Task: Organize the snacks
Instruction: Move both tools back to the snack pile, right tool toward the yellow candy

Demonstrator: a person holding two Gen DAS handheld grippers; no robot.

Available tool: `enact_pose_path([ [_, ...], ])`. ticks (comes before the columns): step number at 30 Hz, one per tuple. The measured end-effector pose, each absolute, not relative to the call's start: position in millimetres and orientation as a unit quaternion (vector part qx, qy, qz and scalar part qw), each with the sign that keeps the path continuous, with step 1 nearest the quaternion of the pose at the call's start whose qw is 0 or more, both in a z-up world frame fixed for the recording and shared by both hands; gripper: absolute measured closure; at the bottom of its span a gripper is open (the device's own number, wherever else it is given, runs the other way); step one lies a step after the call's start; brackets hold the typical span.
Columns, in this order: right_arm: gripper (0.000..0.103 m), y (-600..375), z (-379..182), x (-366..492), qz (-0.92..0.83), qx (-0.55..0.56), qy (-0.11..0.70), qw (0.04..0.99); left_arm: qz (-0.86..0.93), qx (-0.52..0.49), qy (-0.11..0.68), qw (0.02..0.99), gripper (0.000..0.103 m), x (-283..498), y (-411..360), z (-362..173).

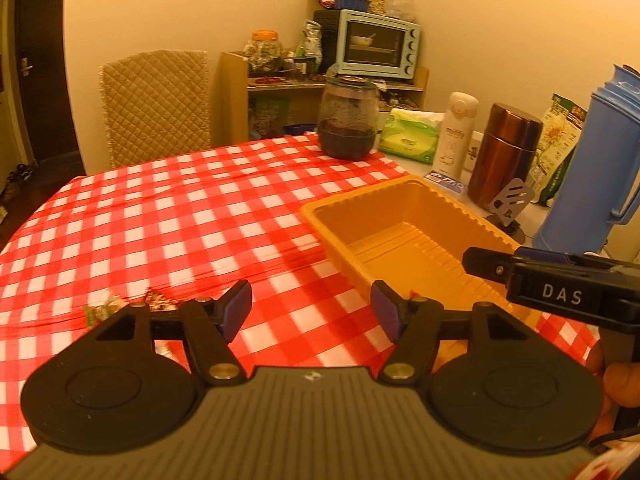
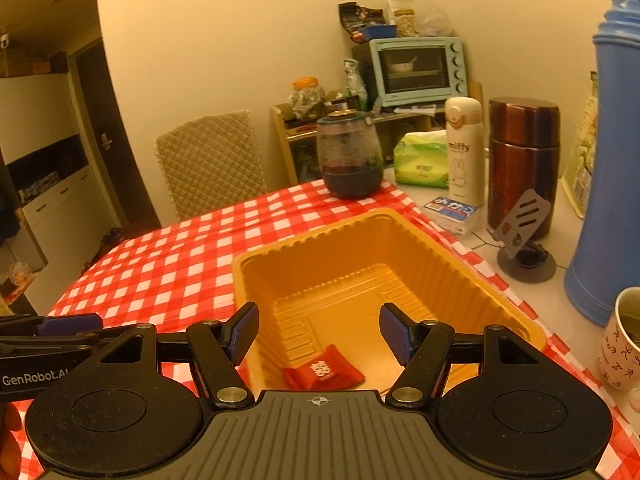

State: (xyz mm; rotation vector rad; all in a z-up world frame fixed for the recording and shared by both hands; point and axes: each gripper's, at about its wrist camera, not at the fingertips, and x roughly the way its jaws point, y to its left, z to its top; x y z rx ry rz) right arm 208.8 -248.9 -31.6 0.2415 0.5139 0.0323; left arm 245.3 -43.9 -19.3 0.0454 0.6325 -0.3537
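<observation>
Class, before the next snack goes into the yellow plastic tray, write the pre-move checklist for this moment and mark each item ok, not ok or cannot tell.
1. Left gripper empty, fingers apart: ok.
2. Right gripper empty, fingers apart: ok.
3. Yellow ribbed plastic tray upright on the red-and-white checked tablecloth, with room inside: ok.
4. Red snack packet lying inside the tray: ok.
5. Loose wrapped sweets still outside the tray, by the left gripper: not ok.
6. How many sweets remain: cannot tell, the gripper body hides part of the cloth.
</observation>
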Motion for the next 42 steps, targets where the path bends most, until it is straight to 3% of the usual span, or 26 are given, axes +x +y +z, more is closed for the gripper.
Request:
enact_pose_path([
  [14, 0.036, -169, -40, 201, 0.119, 0.071, 0.267, 0.954, -0.105, 0.017, 0.312, 0.944, 0.032, 222, 32, -22],
  [25, 0.036, -127, -61, 198, 0.177, 0.031, 0.292, 0.939, -0.082, 0.054, 0.343, 0.934, 0.031, 193, 94, -52],
  [42, 0.037, -79, -111, 205, 0.236, -0.033, 0.351, 0.906, -0.127, 0.16, 0.372, 0.905, 0.032, 198, 102, -106],
])
